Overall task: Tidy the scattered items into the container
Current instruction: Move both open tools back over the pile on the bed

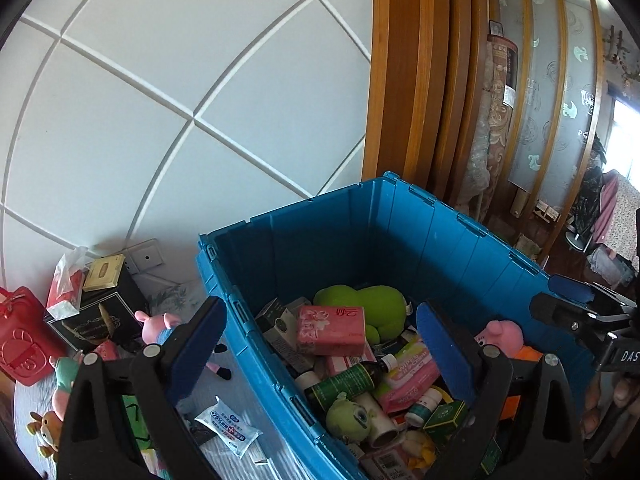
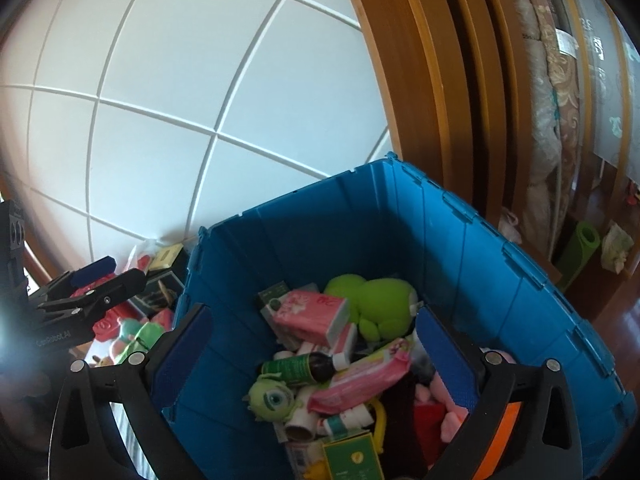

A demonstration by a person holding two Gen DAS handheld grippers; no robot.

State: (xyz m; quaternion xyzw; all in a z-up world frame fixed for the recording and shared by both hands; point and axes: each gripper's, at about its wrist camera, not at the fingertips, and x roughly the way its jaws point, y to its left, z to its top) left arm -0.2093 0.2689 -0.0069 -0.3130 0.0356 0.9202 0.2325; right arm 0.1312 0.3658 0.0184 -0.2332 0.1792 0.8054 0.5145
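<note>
A blue plastic crate [image 1: 400, 232] stands against the white wall, also in the right wrist view [image 2: 400, 220]. It holds several items: a green plush [image 1: 360, 300], a pink tissue pack [image 1: 331, 330], a green bottle [image 1: 344, 384], a one-eyed green toy [image 1: 349, 418]. My left gripper [image 1: 320, 344] is open and empty, straddling the crate's left rim. My right gripper [image 2: 312, 344] is open and empty above the crate's contents. Outside, left of the crate, lie a pig plush [image 1: 158, 326], a white wipes pack [image 1: 228, 432] and other toys [image 1: 60, 380].
A black box [image 1: 96, 316], a red tag [image 1: 20, 340] and a tissue packet [image 1: 66, 284] sit by the wall at left. A wooden door frame [image 1: 404, 80] stands behind the crate. The right gripper shows at the left view's right edge [image 1: 588, 312].
</note>
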